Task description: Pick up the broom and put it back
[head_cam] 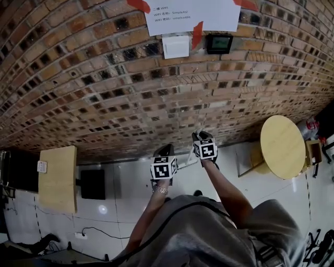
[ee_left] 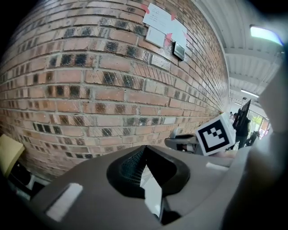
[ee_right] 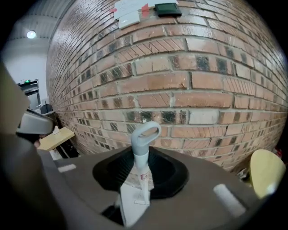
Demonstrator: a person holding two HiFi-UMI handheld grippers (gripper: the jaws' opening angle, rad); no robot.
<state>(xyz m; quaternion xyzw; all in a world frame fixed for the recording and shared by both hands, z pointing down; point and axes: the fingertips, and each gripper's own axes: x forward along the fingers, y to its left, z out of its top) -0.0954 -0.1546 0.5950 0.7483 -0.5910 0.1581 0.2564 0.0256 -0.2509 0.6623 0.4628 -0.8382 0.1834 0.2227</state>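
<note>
The broom's grey handle with a loop end [ee_right: 145, 134] sticks up out of my right gripper [ee_right: 142, 177], which is shut on it just below the loop, close to the brick wall [ee_right: 189, 85]. In the head view the right gripper [head_cam: 201, 136] points at the foot of the wall, and a pale stretch of handle [head_cam: 187, 162] runs back toward the left one. My left gripper [ee_left: 144, 155] has its black pads meeting at the tips with nothing seen between them. It sits slightly behind and left of the right gripper [ee_left: 182, 143]. The broom head is hidden.
The brick wall [head_cam: 156, 94] fills the space ahead, with paper notices [head_cam: 190, 15] and a switch plate [head_cam: 176, 47] on it. A round wooden table [head_cam: 282, 146] stands at the right, and a rectangular wooden table [head_cam: 57, 178] and a black box [head_cam: 93, 183] at the left. A cable [head_cam: 99, 232] lies on the floor.
</note>
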